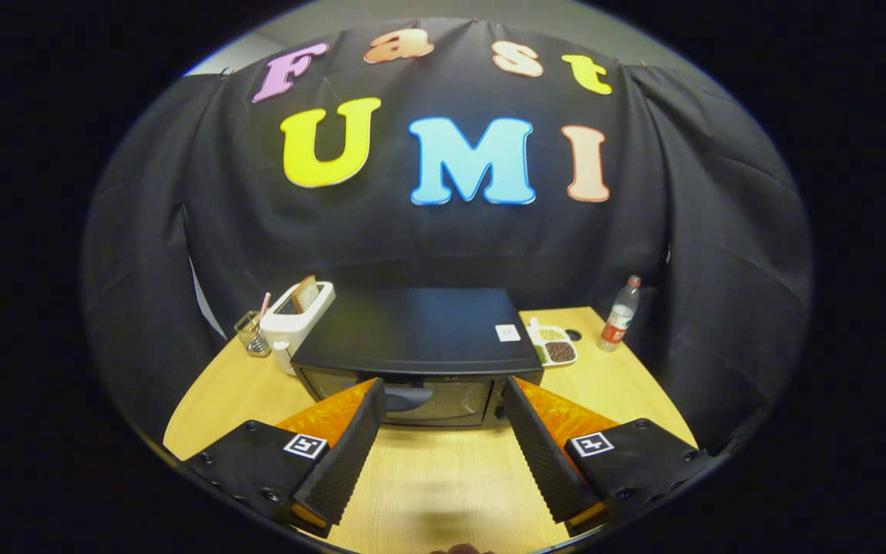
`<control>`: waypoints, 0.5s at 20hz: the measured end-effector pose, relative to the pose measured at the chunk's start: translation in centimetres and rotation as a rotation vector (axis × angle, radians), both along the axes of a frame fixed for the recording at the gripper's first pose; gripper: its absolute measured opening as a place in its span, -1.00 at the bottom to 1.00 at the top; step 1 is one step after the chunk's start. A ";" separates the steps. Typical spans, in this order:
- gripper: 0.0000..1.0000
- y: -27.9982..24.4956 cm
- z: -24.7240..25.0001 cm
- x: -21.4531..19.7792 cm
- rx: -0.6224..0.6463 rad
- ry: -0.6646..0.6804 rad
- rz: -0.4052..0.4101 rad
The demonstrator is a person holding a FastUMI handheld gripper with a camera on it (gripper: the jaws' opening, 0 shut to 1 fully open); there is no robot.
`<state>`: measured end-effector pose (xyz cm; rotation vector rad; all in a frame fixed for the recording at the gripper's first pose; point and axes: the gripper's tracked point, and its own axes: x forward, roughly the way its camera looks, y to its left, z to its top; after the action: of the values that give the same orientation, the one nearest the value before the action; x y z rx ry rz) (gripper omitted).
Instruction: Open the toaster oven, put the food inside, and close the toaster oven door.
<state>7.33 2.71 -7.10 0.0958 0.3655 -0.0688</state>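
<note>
Toaster oven (pixel 418 338) on the tabletop (pixel 443 477), door shut; gripper (pixel 439 388) fingers spread, empty, just before it. This fits either end of the task.

Gripper (pixel 441 404): ribbed fingers spread, black blocks with square markers, seemingly screws.

a staged demo booth dressed as a small kitchen corner, shown by the draped black cloth wall (pixel 443 246) closing in a light wooden table (pixel 443 477) that carries a black toaster oven (pixel 420 346), a white slot toaster (pixel 297 315) holding bread and a clear plastic bottle (pixel 621 314).
</note>
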 end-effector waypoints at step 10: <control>0.97 -4.0 8.7 -8.8 -0.070 -0.263 -0.123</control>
<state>-1.43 -1.27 1.62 0.0565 0.0944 -0.1886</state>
